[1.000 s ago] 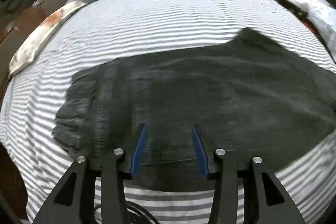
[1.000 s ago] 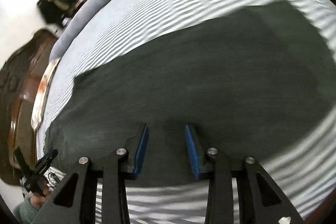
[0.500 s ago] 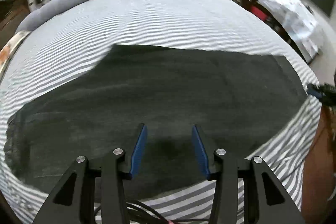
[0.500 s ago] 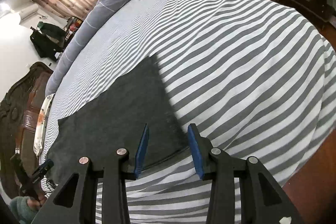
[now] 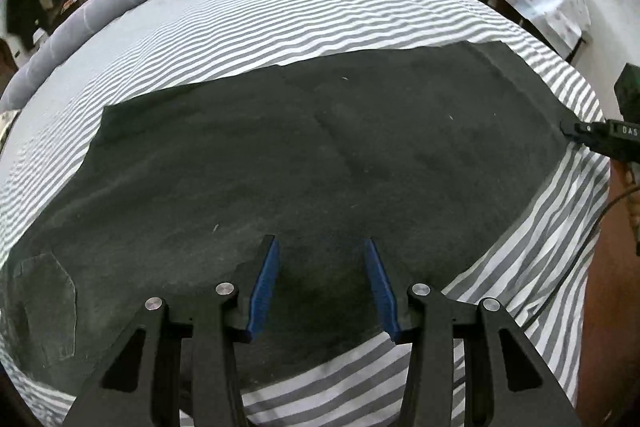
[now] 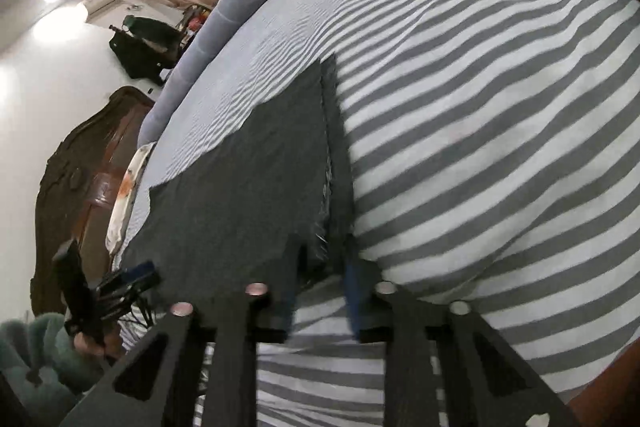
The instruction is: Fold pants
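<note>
where the striped bedsheet (image 5: 360,3) is spread, dark grey pants (image 5: 304,163) are laid flat along its near edge, a patch pocket (image 5: 44,307) seen at the left end and the hem (image 6: 336,163) at the right end. the left gripper (image 5: 322,291) is held released above the near edge of the cloth, nothing being pinched between its blue pads (image 5: 264,291). the right gripper (image 6: 320,299) is shown closing at the near hem corner, which lies between its blurred jaws; pad contact cannot be told. compared with the frame one second earlier, the left view has been swung from the bunched waist end toward the hem, and the right view has been carried from mid-leg to the hem.
</note>
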`<state>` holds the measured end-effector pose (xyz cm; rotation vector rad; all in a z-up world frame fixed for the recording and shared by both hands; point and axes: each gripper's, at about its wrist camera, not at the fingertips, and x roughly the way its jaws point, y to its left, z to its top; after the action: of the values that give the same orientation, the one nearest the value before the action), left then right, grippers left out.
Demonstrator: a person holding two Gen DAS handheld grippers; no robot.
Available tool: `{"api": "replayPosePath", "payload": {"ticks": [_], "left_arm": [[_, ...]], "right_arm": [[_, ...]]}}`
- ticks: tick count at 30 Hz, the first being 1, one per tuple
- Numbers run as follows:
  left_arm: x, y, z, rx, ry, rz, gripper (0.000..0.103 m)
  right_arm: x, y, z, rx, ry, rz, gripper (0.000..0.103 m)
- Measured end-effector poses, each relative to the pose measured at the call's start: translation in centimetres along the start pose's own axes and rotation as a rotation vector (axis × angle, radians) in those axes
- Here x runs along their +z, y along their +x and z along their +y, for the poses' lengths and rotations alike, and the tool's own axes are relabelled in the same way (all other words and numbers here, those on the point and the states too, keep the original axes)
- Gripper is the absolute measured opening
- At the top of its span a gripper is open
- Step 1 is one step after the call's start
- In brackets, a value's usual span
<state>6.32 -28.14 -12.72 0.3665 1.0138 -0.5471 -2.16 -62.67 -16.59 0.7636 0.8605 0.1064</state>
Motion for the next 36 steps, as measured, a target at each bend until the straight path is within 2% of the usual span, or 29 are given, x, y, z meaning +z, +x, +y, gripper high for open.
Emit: {"api": "replayPosePath", "payload": {"ticks": [5,9,12,15,19,24,28,32,36], "left_arm": [[0.1,1.7,-0.6,0.016,0.016,0.02,0.046],[0.1,1.6,-0.4,0.008,0.028,0.008,0.046],[0.2,0.7,1.2,-0.061,-0.038,0.035,0.046],[-0.3,-1.2,3.7,-0.125,-0.118,0.025,0.047],[-1.7,-3.9,8.1,-0.141,-0.216,0.0,0.051],[-4.5,-6.9,14.3,-0.116,-0.333,-0.023,0.054],[-7.1,-8.7,19.3,-0.091,-0.431,-0.033,0.055],[-10.0,-10.0,23.8,-0.073,-0.53,-0.043,0.056],[-12.6,-10.6,27.0,-0.067,-0.595,-0.043,0.056]], "right_arm": [[-0.4,-0.8,0.0,0.016,0.091,-0.09,0.01],[-0.7,-1.1,1.3,-0.021,0.13,-0.132,0.008],[-0.5,-1.8,2.7,-0.026,0.155,-0.155,0.007],[0.2,-2.5,5.4,0.002,0.127,-0.165,0.007],[1.1,-2.1,11.2,0.047,0.049,-0.16,0.007],[1.8,1.5,19.2,0.111,-0.056,-0.106,0.007],[1.3,6.3,25.0,0.143,-0.122,-0.031,0.007],[-0.2,12.1,30.0,0.179,-0.163,0.062,0.007],[-2.6,17.1,33.6,0.176,-0.215,0.163,0.007]]}}
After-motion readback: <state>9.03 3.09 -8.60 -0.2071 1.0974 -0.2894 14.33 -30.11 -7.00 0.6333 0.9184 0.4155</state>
